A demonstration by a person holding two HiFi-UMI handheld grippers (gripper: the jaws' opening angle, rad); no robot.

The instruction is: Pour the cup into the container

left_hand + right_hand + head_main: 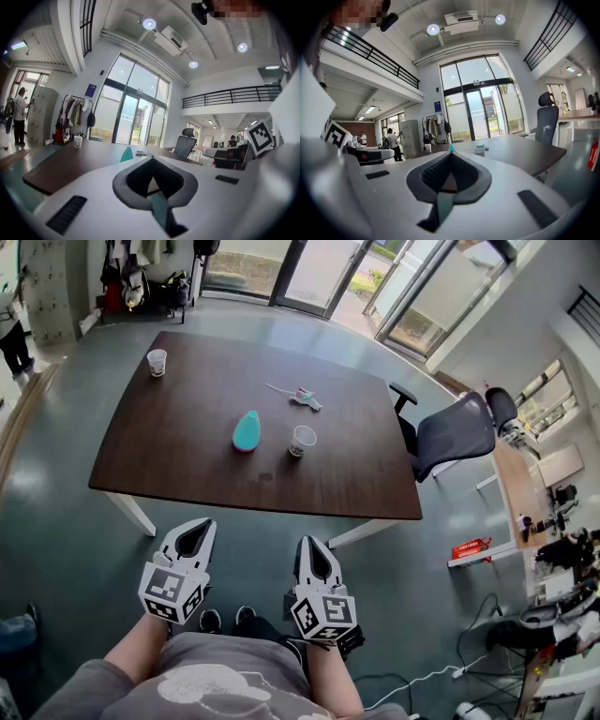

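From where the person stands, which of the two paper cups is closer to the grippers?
The cup standing mid-table, just beside the teal container. The other cup stands alone near the table's far left corner.

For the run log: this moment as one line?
left gripper: shut, empty | right gripper: shut, empty | both short of table | cup beside teal container: untouched

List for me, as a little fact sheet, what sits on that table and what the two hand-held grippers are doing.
Table: dark brown table, white legs
Middle: teal teardrop-shaped object; white paper cup beside it, apart
Far left corner: second white paper cup
Behind: small teal-and-white tool
Left gripper: shut, empty, short of the table
Right gripper: shut, empty, short of the table
Right of table: dark grey office chair
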